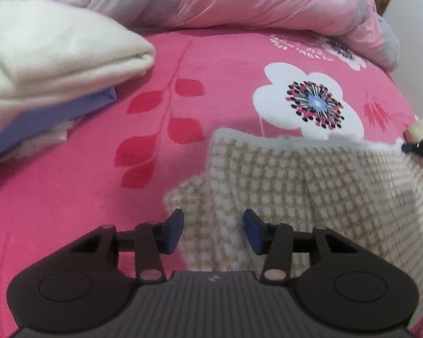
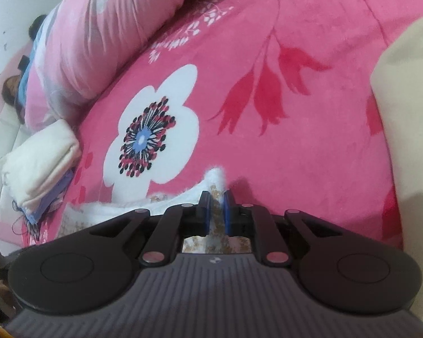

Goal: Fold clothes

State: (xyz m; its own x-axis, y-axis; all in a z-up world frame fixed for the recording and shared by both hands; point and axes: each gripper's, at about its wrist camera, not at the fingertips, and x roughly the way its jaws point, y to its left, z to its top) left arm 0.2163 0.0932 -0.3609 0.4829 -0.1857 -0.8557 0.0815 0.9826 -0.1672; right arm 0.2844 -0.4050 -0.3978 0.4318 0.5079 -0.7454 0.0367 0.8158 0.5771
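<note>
A beige-and-white checked garment (image 1: 310,174) with a fleecy white lining lies on the pink flowered bedspread (image 1: 70,211). My left gripper (image 1: 213,219) hovers over its near left part. The blue pads stand apart with checked cloth showing in the gap, and neither pad presses on it. My right gripper (image 2: 217,197) is shut on the garment's white fleecy edge (image 2: 217,178), which sticks up between the pads. In the left wrist view the right gripper's black tip (image 1: 417,146) pinches the garment's far right edge.
A folded stack, cream cloth (image 1: 56,45) over a purple piece (image 1: 56,112), sits at the left; the same stack (image 2: 42,163) lies by the bed's edge. A rolled pink-and-grey quilt (image 1: 239,0) borders the far side. A cream cloth mass (image 2: 409,112) fills the right.
</note>
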